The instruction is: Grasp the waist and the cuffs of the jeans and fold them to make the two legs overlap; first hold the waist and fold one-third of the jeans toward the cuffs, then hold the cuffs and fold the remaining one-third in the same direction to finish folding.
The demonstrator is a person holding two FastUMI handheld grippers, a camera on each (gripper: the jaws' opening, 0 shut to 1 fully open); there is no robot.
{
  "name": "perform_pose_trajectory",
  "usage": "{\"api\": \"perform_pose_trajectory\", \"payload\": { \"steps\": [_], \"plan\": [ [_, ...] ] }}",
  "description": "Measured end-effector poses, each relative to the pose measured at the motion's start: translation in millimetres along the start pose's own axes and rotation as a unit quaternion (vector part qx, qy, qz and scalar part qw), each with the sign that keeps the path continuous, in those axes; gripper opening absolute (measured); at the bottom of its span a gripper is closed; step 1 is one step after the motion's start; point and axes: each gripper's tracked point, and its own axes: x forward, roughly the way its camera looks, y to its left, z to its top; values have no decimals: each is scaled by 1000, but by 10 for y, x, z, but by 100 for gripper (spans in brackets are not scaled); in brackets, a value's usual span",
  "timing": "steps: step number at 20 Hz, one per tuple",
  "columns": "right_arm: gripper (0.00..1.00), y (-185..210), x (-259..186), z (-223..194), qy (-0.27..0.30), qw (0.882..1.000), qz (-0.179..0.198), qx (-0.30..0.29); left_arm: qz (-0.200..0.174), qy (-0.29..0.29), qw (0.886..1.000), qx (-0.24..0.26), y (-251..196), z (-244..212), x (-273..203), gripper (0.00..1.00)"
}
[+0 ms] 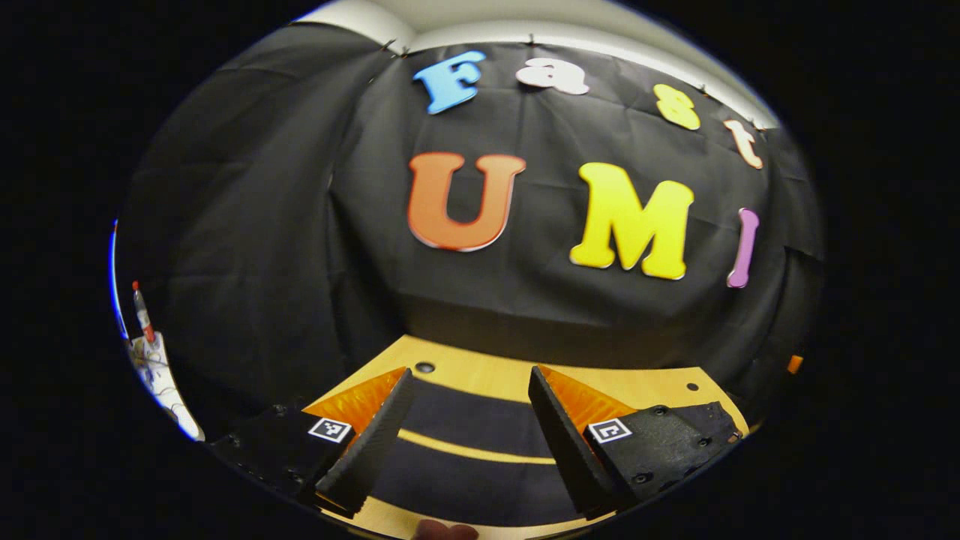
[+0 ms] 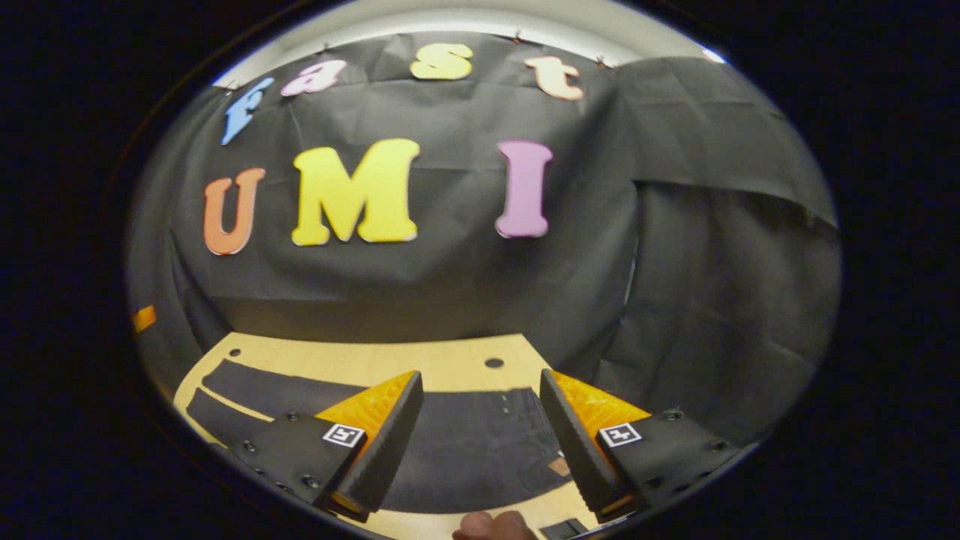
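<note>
Dark jeans lie flat on a light wooden table. In the left gripper view the two legs (image 1: 465, 427) run across the table with a strip of wood showing between them, and my left gripper (image 1: 469, 379) hangs open above them with nothing between its fingers. In the right gripper view the waist end of the jeans (image 2: 480, 442) lies under my right gripper (image 2: 480, 382), which is open and holds nothing. The legs (image 2: 247, 394) stretch away to the left there.
The wooden table (image 2: 360, 360) has small round holes (image 2: 493, 363) near its far edge and ends at the black cloth wall behind. A fingertip (image 2: 491, 525) of the person shows at the bottom edge of each view.
</note>
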Motion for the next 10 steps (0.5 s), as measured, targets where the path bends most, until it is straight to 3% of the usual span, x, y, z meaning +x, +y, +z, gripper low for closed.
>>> {"api": "perform_pose_trajectory", "payload": {
  "steps": [3,6,10],
  "plan": [
    [96,-565,151,-477,77,995,-31,60,52,54,997,-32,481,-435,9,99],
    [100,-918,303,-904,133,982,-52,123,71,102,989,-82,710,-831,-21,99],
    [98,-1216,312,-1344,180,964,-72,181,109,151,966,-181,979,-1269,-16,99]
  ]
}}
